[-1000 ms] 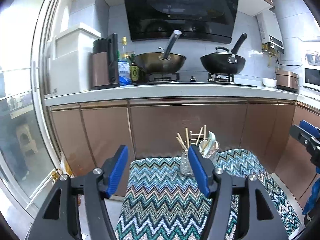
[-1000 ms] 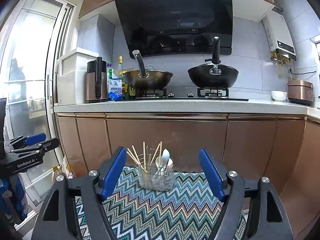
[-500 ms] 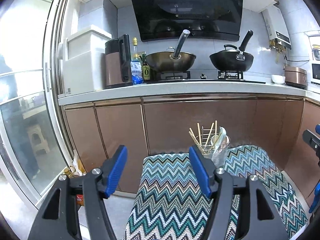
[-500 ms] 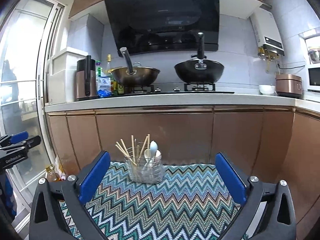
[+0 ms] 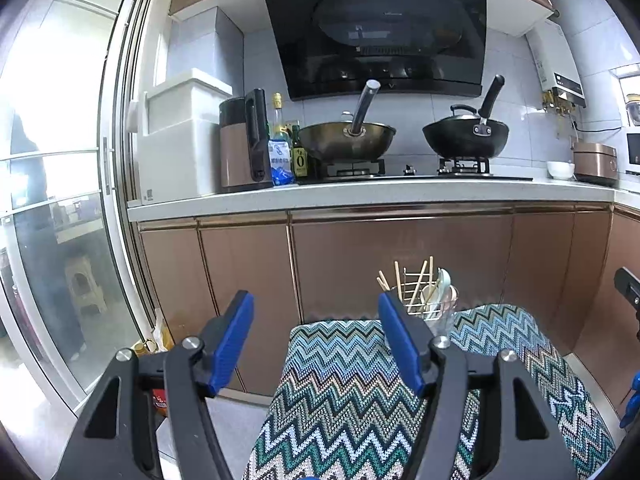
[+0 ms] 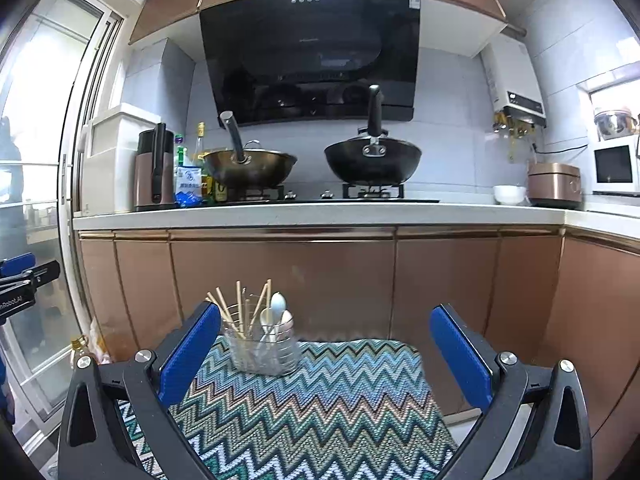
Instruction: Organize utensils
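A wire utensil holder [image 5: 434,306] [image 6: 262,346] stands near the far edge of a table covered with a zigzag cloth [image 5: 340,384] [image 6: 320,408]. Wooden chopsticks [image 6: 228,312] and pale spoons [image 6: 276,312] stick up out of it. My left gripper [image 5: 316,304] hangs open short of the holder and to its left, with nothing between its blue pads. My right gripper [image 6: 325,314] is open very wide, empty, with the holder just behind its left finger [image 6: 192,348]. Each gripper shows at the edge of the other's view [image 5: 628,288] [image 6: 20,278].
Copper cabinet doors [image 6: 360,280] rise right behind the table. The counter above carries two woks [image 6: 252,166] [image 6: 372,160], a kettle [image 6: 154,168], bottles, a white bowl [image 6: 509,194] and a rice cooker [image 6: 554,182]. A glass sliding door [image 5: 60,200] is on the left.
The right gripper's jaws have spread much wider. The holder has drifted right in the left wrist view and left in the right wrist view. The left jaws look the same.
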Motion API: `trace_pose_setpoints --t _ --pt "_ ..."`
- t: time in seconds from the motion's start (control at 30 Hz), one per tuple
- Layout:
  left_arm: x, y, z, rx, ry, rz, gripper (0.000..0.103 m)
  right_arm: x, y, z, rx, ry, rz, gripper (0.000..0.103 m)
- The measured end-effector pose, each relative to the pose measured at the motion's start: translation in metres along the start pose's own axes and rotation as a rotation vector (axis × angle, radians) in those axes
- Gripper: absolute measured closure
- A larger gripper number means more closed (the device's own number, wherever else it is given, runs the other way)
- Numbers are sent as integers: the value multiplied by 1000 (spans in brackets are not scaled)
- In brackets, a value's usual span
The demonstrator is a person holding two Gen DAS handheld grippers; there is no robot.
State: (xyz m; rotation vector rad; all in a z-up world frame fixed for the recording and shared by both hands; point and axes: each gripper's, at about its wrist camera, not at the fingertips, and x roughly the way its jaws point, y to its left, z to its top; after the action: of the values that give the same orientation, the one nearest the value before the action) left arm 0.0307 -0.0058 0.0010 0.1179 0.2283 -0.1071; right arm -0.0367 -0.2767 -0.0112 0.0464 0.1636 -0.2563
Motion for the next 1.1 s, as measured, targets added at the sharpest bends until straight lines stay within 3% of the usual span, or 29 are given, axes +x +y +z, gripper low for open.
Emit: trace_pose_setpoints --t 0.3,0.43,0.63,0.8,1.1 --pt "-9 10 5 -39 -48 77 31 -9 -1 4 3 -26 -42 0" --pt "-5 16 4 -48 -41 140 29 -6 3 6 -12 8 -64 0" --pt "-7 27 3 -99 -62 158 28 -7 7 6 -28 46 -82 0" --pt "-14 26 3 -98 -94 158 27 -7 1 5 -12 66 -95 0" --pt "-23 16 5 -83 -132 88 27 -9 -12 3 16 66 -106 0"
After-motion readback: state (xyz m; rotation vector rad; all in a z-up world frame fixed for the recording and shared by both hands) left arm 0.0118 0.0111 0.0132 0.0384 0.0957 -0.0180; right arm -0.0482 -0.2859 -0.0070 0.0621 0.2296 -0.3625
